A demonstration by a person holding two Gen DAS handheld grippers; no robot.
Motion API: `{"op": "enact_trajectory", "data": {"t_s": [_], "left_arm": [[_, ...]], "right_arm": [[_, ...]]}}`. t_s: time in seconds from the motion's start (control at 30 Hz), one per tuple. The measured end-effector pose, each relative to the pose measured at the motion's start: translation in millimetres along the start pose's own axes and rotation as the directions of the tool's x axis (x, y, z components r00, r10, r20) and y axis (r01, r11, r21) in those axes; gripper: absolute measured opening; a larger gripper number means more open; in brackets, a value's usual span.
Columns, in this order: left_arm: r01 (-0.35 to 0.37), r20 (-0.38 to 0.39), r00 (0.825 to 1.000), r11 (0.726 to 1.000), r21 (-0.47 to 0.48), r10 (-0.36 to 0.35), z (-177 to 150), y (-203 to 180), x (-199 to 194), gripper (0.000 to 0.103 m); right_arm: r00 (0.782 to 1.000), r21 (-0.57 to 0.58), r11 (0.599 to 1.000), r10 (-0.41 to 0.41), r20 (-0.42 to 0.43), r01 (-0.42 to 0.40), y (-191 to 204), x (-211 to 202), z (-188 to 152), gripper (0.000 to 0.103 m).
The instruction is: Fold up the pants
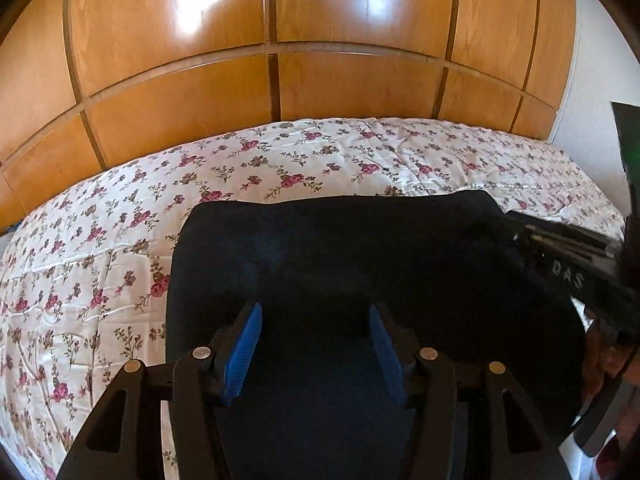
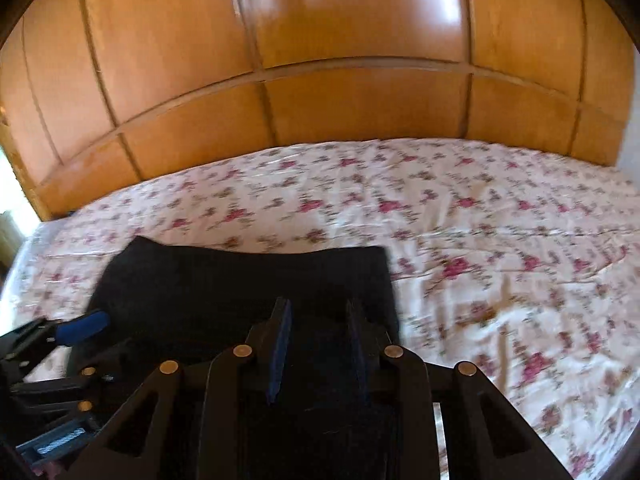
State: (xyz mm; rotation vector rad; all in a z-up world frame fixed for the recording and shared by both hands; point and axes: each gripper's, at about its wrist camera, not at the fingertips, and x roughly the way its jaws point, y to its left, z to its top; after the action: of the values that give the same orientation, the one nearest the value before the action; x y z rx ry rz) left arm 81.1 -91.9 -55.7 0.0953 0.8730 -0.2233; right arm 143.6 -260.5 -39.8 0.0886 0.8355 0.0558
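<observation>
The dark pants [image 1: 360, 264] lie flat on the bed [image 1: 100, 240], whose floral sheet shows beyond them. The left claw [image 1: 316, 344] hovers over the pants' near part, blue pads [image 1: 242, 354] spread apart. The right claw [image 1: 568, 264] reaches the pants' right edge; wooden panels [image 1: 180, 100] rise behind the bed.

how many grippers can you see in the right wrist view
2. The right gripper is at bottom centre, over the dark pants on the floral bedspread. The left gripper pokes in at the lower left edge, mostly cut off.
</observation>
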Motion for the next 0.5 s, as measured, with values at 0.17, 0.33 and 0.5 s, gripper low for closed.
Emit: {"op": "enact_trajectory", "data": {"t_s": [0.17, 0.33, 0.5], "left_arm": [[0.015, -0.012, 1.0, 0.999, -0.034, -0.015, 0.0, 3.0, 16.0, 0.063], [0.037, -0.008, 0.999, 0.997, -0.072, -0.038, 1.8, 7.6, 23.7, 0.064], [0.009, -0.007, 1.0, 0.999, -0.033, -0.009, -1.2, 1.8, 9.7, 0.064]], "right_arm": [[0.994, 0.135, 0.988, 0.085, -0.07, -0.075, -27.2, 25.6, 0.4, 0.048], [0.998, 0.106, 0.994, 0.041, -0.044, -0.036, -20.6, 32.3, -2.9, 0.049], [0.996, 0.136, 0.987, 0.086, -0.005, -0.084, -26.2, 18.8, -3.3, 0.049]]}}
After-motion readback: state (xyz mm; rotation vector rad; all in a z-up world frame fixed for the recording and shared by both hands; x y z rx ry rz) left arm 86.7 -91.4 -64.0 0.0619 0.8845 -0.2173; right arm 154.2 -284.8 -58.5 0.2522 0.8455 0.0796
